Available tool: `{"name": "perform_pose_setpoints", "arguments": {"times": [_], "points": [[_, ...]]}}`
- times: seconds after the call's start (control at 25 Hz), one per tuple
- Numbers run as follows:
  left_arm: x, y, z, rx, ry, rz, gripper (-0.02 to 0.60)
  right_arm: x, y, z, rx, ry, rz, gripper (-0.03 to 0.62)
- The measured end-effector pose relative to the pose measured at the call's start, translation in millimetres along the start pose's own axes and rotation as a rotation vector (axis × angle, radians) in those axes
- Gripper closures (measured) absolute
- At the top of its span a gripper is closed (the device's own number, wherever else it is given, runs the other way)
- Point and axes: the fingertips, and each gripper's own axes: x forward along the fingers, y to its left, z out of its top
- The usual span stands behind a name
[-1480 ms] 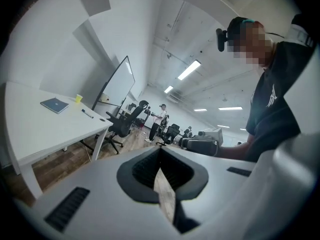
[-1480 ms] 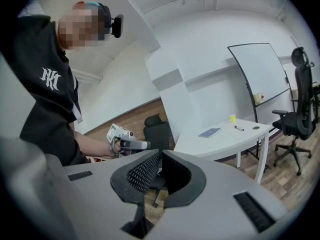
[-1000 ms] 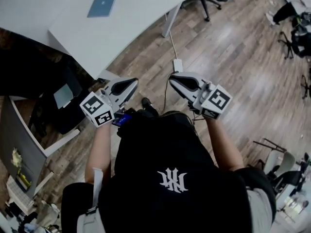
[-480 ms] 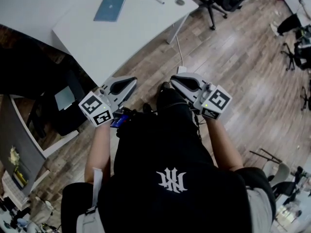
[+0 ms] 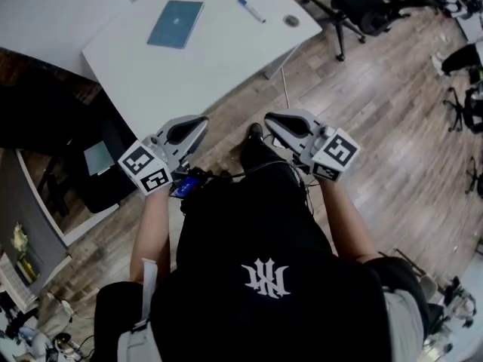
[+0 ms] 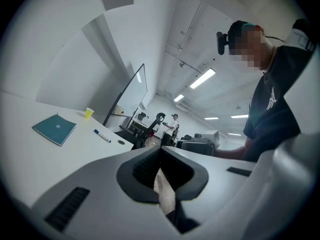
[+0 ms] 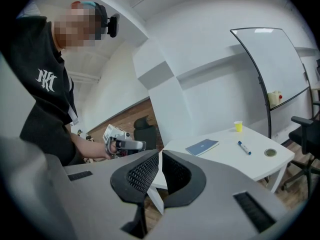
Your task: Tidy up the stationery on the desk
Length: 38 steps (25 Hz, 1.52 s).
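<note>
Head view: approach step, I'd say; left gripper (image 5: 196, 124) & right gripper (image 5: 275, 121) mid-frame, both shut w/ nothing held; notebook (image 5: 175, 23) & pen (image 5: 251, 10) on desk (image 5: 204, 62) upper left, so next needs reach + jaws opened.

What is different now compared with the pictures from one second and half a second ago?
The person has walked toward the white desk: in the head view it, the blue notebook and the pen have come lower and nearer. Nothing was taken or released. The left gripper and right gripper stay shut, empty, held out in front.
</note>
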Motion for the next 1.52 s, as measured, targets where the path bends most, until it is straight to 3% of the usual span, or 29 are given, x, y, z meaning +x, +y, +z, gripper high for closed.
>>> {"name": "perform_pose_setpoints", "arguments": {"times": [0.52, 0.84, 1.04, 1.2, 1.52], "points": [[79, 73, 87, 0.037, -0.105, 0.163, 0.578, 21, -133, 76, -0.061, -0.006, 0.146, 0.548], [92, 94, 130, 0.094, -0.133, 0.307, 0.578, 42, -178, 96, -0.052, 0.003, 0.278, 0.548], [96, 116, 133, 0.082, -0.109, 0.367, 0.578, 64, -193, 92, 0.005, -0.006, 0.337, 0.548], [88, 135, 132, 0.099, -0.039, 0.413, 0.578, 80, -194, 82, 0.04, 0.013, 0.369, 0.548], [64, 192, 131, 0.1, 0.026, 0.499, 0.578, 121, -215, 71, 0.093, 0.064, 0.369, 0.548]]}}
